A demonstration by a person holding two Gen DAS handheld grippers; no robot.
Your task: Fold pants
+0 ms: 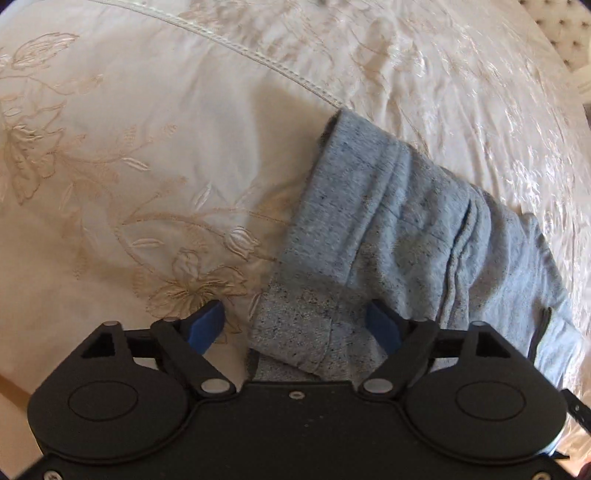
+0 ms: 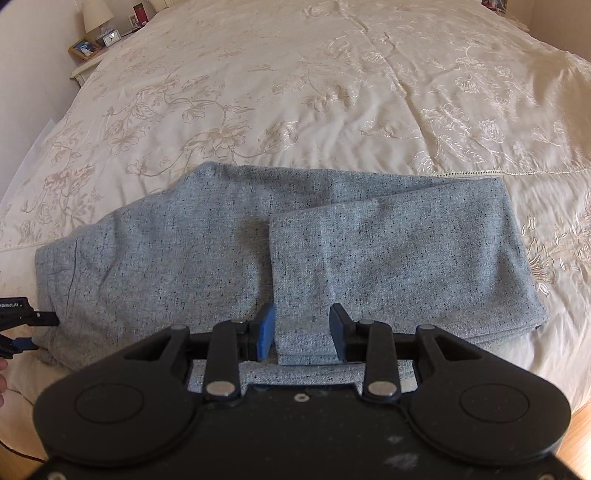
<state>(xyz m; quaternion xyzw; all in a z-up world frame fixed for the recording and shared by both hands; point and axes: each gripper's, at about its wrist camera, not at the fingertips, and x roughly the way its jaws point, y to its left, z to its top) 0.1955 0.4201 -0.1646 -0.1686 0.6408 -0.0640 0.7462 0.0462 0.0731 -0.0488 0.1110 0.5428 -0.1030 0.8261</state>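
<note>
Grey speckled pants (image 2: 221, 251) lie across the near half of a bed, on a cream bedspread (image 2: 295, 92) embroidered with pale flowers. In the right wrist view the garment fills the middle of the frame from 9 o'clock to 3 o'clock, its wide end toward 9 o'clock. A leg section (image 2: 388, 258) is doubled back on top, and its free end hangs toward 6 o'clock.

The right gripper (image 2: 302, 332) sits at 6 o'clock in its own view, jaws parted, with that free end of cloth running down between its blue pads (image 2: 266, 331). The pads stand close to the fabric on either side, yet the jaws are not clenched on it.

At 9 o'clock in the same view, the black tip of the left gripper (image 2: 26, 321) shows at the wide end of the pants, beside a sliver of the person's hand at the frame's edge.

In the left wrist view, the pants (image 1: 388, 221) run from the centre toward 4 o'clock. The left gripper (image 1: 295, 325) is spread wide at 6 o'clock, released. One blue pad (image 1: 207, 325) hangs over bare bedspread (image 1: 129, 147) and the other over the grey cloth, with the edge of the pants between them.

A decorative seam (image 1: 258, 55) crosses the bedspread at 12 o'clock in that view. A nightstand (image 2: 86, 68) with a lamp (image 2: 96, 14), a small clock (image 2: 110, 37) and a framed picture (image 2: 84, 48) stands at 10 o'clock in the right wrist view.
</note>
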